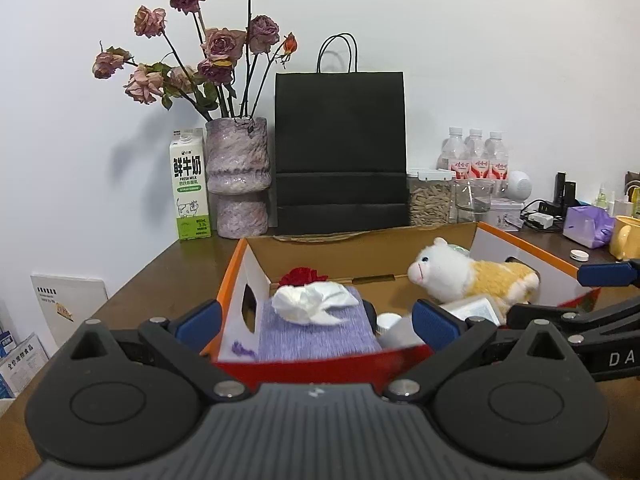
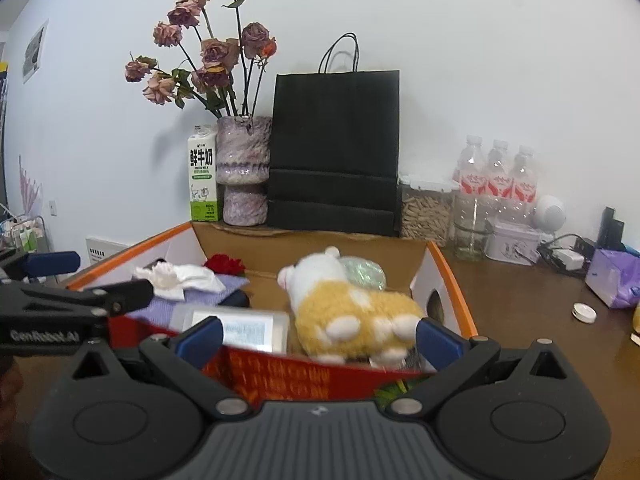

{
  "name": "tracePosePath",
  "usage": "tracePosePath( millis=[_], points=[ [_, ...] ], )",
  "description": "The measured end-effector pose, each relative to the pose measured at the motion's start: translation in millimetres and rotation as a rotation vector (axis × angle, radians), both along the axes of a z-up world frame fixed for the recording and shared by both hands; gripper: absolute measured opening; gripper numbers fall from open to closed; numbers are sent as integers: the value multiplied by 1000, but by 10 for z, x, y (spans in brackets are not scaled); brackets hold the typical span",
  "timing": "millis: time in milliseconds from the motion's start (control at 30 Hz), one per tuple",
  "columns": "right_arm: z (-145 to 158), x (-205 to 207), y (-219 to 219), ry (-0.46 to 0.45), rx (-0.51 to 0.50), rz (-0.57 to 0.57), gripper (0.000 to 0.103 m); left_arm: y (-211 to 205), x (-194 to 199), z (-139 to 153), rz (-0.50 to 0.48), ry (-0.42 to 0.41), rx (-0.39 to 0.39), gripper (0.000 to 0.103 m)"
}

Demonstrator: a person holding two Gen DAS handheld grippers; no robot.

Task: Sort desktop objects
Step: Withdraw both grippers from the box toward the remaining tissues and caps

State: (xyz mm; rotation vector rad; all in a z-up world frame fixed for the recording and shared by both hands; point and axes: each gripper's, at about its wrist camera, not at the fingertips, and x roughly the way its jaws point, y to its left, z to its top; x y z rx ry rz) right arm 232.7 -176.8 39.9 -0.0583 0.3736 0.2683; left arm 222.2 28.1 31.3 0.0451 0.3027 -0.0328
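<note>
The open cardboard box (image 1: 520,246) with orange-trimmed rims sits on the brown bench (image 1: 168,272), and in it lie a purple tissue pack (image 1: 316,332) with a white tissue (image 1: 312,302) pulled up at the left, a red flower (image 1: 302,276) behind it, and a white-and-yellow plush toy (image 2: 344,304) on its side at the right. The left claw (image 1: 316,318) hangs spread wide over the near red wall of the box, holding nothing; the right claw (image 2: 320,330) is likewise spread and empty, its blue fingertips (image 2: 438,342) astride the plush toy and a grey-white packet (image 2: 240,326). The far rim nearly touches a black paper bag (image 1: 340,152) (little room there). Left of the bag stand a vase (image 1: 237,176) and milk carton (image 1: 190,188); right, water bottles (image 1: 476,156). Open bench lies right of the box, bearing a small white cap (image 2: 584,313).
</note>
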Motion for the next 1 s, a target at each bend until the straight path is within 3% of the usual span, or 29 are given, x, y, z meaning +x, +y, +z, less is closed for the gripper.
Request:
tracePosePath(
  millis=[400, 567, 733, 1000],
  points=[
    [-153, -402, -10, 22, -49, 27, 103, -50, -254, -164, 3, 77, 8, 103],
    [-192, -515, -10, 86, -33, 67, 103, 38, -279, -202, 25, 149, -37, 103],
    [-262, -545, -37, 193, -3, 79, 103, -10, -360, -249, -10, 216, -14, 103],
    [-344, -630, 41, 270, -23, 99, 101, -58, -463, -330, -54, 308, -16, 103]
  ],
)
